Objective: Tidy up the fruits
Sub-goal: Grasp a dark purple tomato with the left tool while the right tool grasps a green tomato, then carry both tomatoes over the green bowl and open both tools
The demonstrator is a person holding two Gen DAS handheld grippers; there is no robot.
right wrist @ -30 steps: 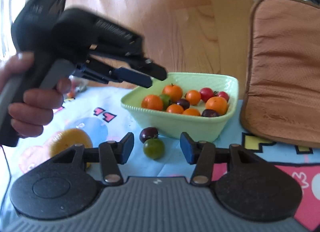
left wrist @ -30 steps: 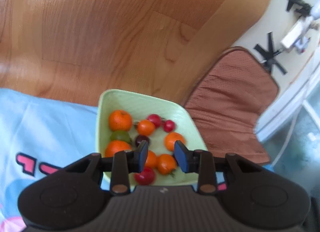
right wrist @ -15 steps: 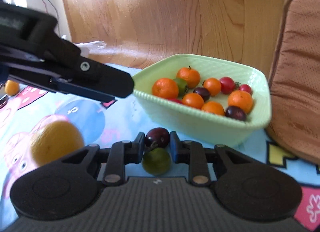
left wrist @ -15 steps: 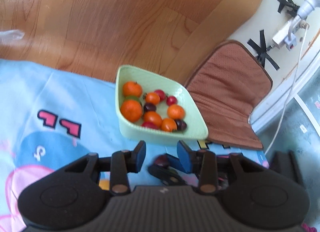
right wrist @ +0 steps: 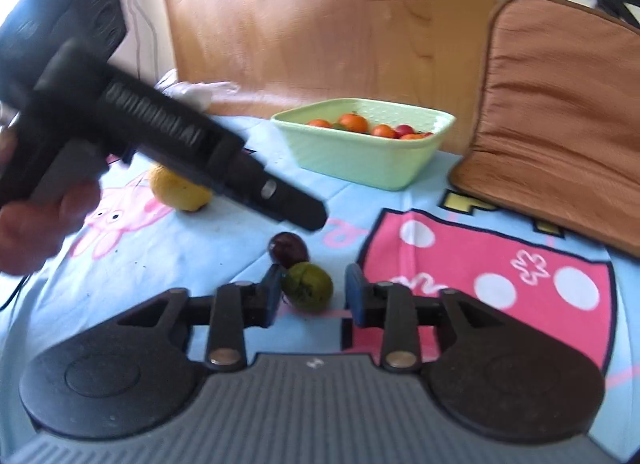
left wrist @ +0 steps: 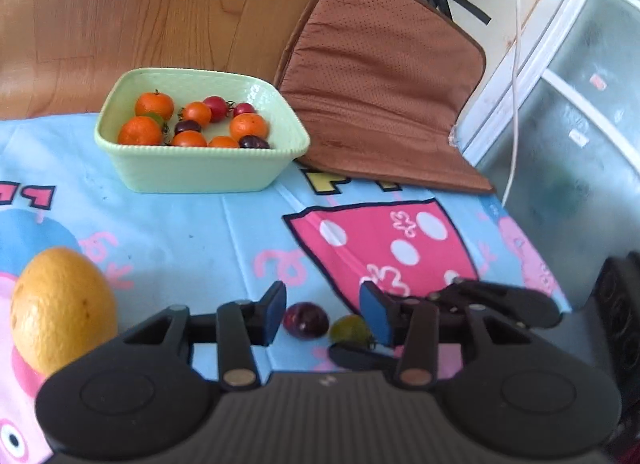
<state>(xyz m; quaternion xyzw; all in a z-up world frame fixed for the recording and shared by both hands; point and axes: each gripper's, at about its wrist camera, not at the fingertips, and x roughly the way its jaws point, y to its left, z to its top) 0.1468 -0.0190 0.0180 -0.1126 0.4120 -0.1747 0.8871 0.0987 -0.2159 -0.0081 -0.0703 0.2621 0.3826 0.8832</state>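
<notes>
Small orange, red and dark fruits are held in the green bowl [left wrist: 200, 167]. A dark plum [left wrist: 306, 320] and green fruit [right wrist: 307, 287] lie on the table beside opening, unclamped jaws. A hand [right wrist: 36, 223] is shown only in the right view.

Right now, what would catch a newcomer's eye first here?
A pale green bowl heaped with small orange and red fruits, at the far edge of a bright cartoon cloth. Nearer, a dark plum and a green fruit lie touching, with a big yellow fruit at left.
</notes>
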